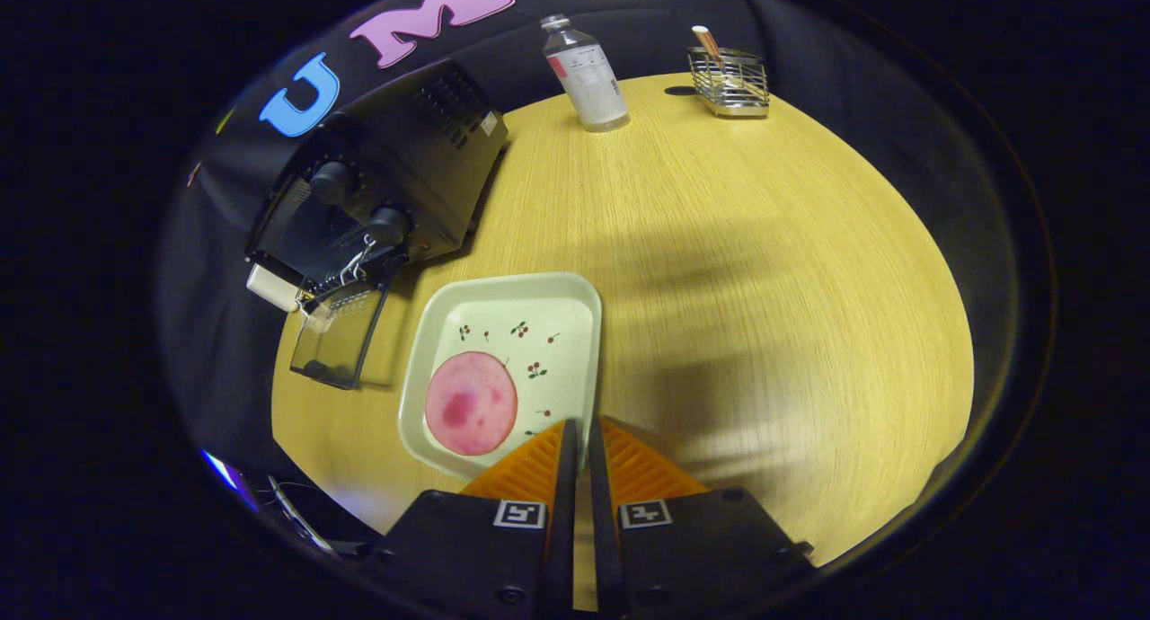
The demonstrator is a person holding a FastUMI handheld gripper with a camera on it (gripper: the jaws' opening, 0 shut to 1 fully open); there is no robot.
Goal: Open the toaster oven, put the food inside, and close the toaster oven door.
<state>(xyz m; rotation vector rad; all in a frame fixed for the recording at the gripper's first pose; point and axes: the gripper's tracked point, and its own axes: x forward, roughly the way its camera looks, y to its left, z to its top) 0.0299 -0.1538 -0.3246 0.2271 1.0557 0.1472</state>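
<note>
A black toaster oven (pixel 386 180) stands on the wooden table at the back left, its glass door (pixel 337 337) folded down open toward the tray. A cream tray (pixel 575 296) with small cherry prints lies just ahead of my fingers, slightly left. On it rests a round pink slice of food (pixel 470 403). My gripper (pixel 581 427) hovers above the tray's near right edge, shut with nothing between its fingers and only a thin slit left. The food lies just left of the fingertips, untouched.
A clear bottle (pixel 586 76) with a label stands at the far side of the table (pixel 764 314). To its right is a wire rack (pixel 729 83) with a stick in it. A white block (pixel 271 287) sits by the oven's left corner.
</note>
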